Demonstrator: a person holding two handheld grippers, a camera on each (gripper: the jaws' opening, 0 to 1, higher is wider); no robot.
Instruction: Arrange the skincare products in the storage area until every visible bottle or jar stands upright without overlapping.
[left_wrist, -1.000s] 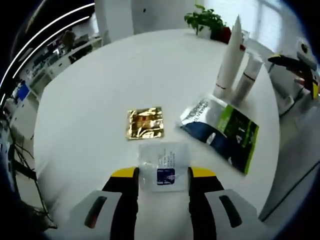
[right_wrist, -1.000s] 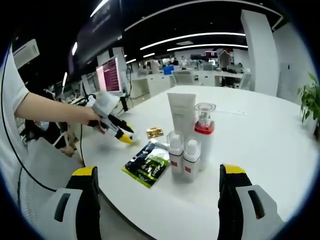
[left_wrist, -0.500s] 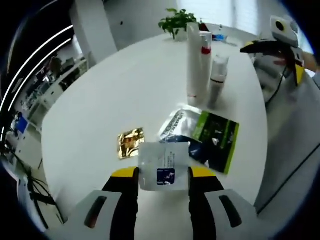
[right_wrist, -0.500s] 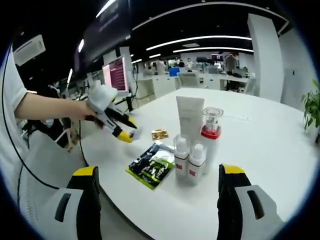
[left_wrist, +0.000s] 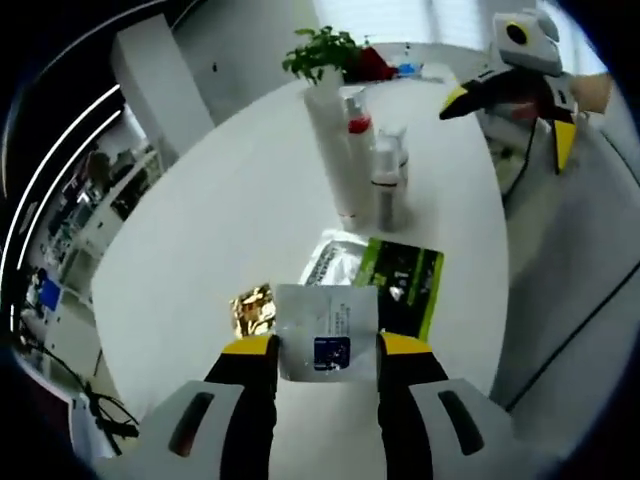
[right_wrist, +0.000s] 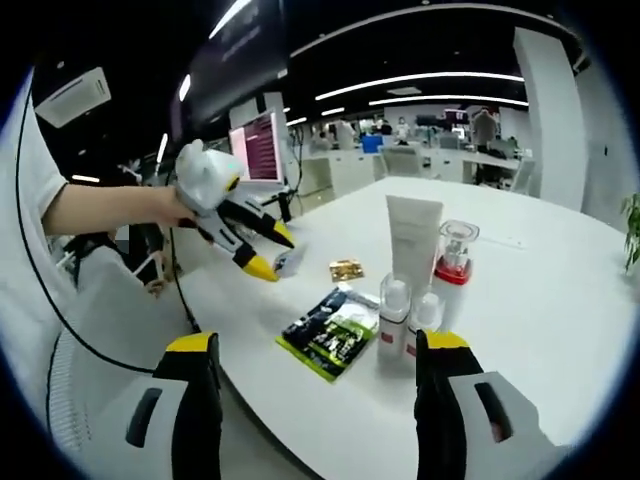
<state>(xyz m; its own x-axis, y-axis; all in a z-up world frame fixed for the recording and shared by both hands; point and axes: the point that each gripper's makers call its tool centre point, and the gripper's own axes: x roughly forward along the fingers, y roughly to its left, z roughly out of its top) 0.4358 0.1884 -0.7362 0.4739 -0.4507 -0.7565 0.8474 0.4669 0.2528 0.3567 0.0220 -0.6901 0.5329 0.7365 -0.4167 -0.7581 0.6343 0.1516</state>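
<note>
Left gripper (left_wrist: 325, 350), jaws clenched on a white sachet (left_wrist: 327, 332), has lifted it clear of the table (left_wrist: 210, 240), above the green pouch (left_wrist: 400, 285) near the front edge. Right gripper (right_wrist: 318, 345) remains released, idle. Bottles (right_wrist: 415, 290) stand upright beyond; sachet awaits placing.

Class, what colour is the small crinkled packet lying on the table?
Gold packet, clearest in the left gripper view.
</note>
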